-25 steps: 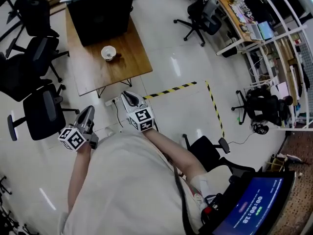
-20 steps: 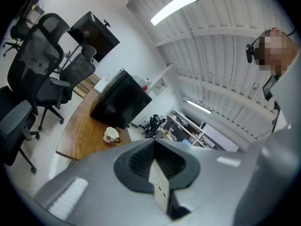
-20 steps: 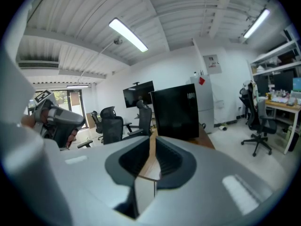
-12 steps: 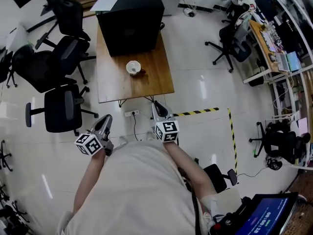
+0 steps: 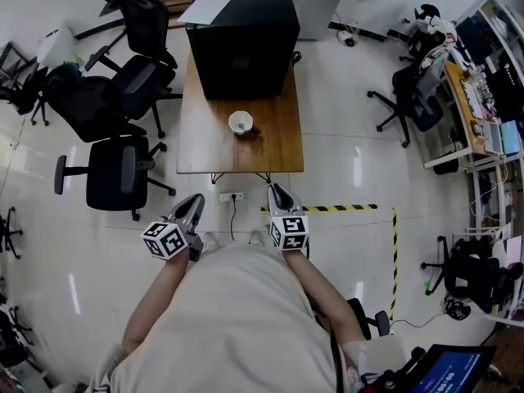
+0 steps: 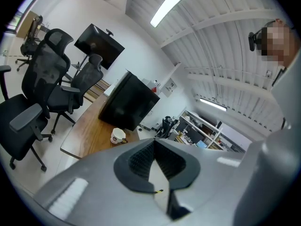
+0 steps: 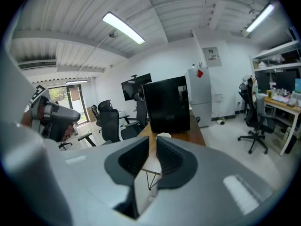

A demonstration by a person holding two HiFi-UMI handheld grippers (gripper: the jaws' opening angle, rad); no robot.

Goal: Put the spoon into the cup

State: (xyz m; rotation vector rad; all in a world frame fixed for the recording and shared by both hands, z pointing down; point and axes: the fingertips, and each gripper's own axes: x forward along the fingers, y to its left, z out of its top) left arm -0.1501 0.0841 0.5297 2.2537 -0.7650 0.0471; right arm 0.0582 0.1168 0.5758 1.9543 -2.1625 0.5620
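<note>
A white cup (image 5: 240, 122) stands near the middle of a wooden table (image 5: 205, 142). A small brown thing (image 5: 253, 131) lies against its right side, too small to tell whether it is the spoon. The left gripper view shows the cup (image 6: 117, 135) far ahead; in the right gripper view only its rim (image 7: 163, 135) peeks above the jaws. My left gripper (image 5: 195, 201) hangs over the floor short of the table's near edge, pads meeting, nothing held. My right gripper (image 5: 278, 191) is beside it; its jaws have just opened to a thin slit, with nothing between them.
A large black box (image 5: 246, 35) with a sheet of paper (image 5: 206, 8) on top fills the table's far half. Black office chairs (image 5: 115, 174) crowd the left side. Yellow-black tape (image 5: 352, 208) runs across the floor on the right, and a power strip (image 5: 230, 196) lies under the table's front edge.
The table has shifted toward the middle of the head view and come closer. Both grippers have moved forward, close to its near edge. Neither holds anything.
</note>
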